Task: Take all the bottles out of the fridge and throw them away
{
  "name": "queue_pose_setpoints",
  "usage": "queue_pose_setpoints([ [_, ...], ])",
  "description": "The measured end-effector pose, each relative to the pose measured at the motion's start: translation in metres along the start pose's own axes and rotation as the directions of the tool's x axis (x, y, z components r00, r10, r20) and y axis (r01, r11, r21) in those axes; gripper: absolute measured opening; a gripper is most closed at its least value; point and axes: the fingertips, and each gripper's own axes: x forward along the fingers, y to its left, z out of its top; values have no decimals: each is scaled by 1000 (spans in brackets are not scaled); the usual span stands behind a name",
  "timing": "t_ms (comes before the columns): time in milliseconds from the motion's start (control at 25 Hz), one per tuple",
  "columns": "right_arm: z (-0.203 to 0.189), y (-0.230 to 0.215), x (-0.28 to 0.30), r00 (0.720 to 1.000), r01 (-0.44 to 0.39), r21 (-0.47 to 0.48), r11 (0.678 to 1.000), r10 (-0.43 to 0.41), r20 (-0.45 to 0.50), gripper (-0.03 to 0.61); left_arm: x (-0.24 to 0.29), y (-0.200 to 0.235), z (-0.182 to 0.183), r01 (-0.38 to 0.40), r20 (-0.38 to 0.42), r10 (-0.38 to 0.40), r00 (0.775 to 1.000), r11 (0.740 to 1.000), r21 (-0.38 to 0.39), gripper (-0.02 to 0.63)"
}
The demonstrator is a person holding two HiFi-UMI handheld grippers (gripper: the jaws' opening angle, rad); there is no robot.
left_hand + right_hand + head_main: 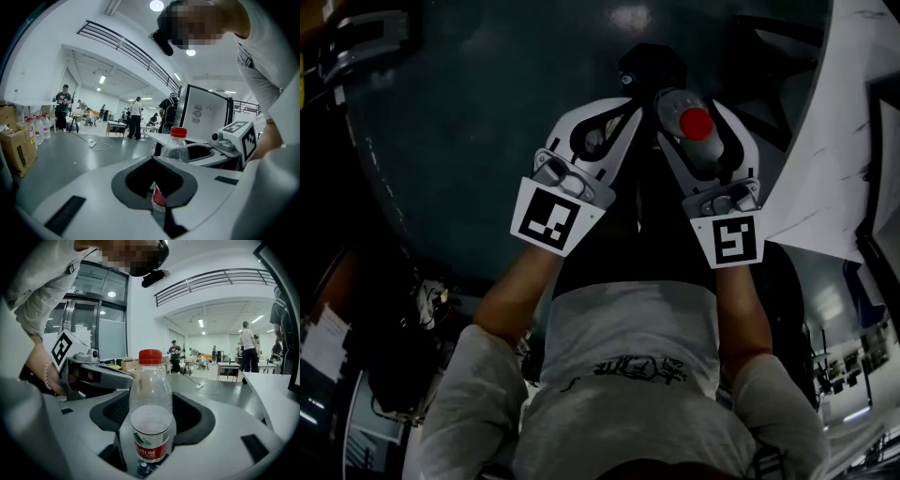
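Note:
My right gripper (698,127) is shut on a clear plastic bottle (151,394) with a red cap and a red label, with a little water in it. It stands upright between the jaws, which grip its lower body. In the head view the bottle's red cap (696,123) shows from above, over the dark floor. My left gripper (619,105) hangs just left of it, shut, with nothing between its jaws. In the left gripper view the same bottle (177,145) shows beyond my left gripper (154,161), and its label shows through the dark opening in the jaws.
A white appliance with a dark frame (206,115) stands close behind the right gripper. A white panel (834,141) fills the head view's right side. Cardboard boxes (18,150) with jugs sit at the far left. People, tables (117,126) and a floor cable (101,145) are farther off.

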Motion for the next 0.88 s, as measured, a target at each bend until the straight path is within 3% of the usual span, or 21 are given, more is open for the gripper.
queue_pose_setpoints([
  [880, -125, -15, 42, 999, 31, -20, 999, -31, -29, 298, 41, 36, -117, -26, -7, 26, 1000, 1000, 10, 12],
])
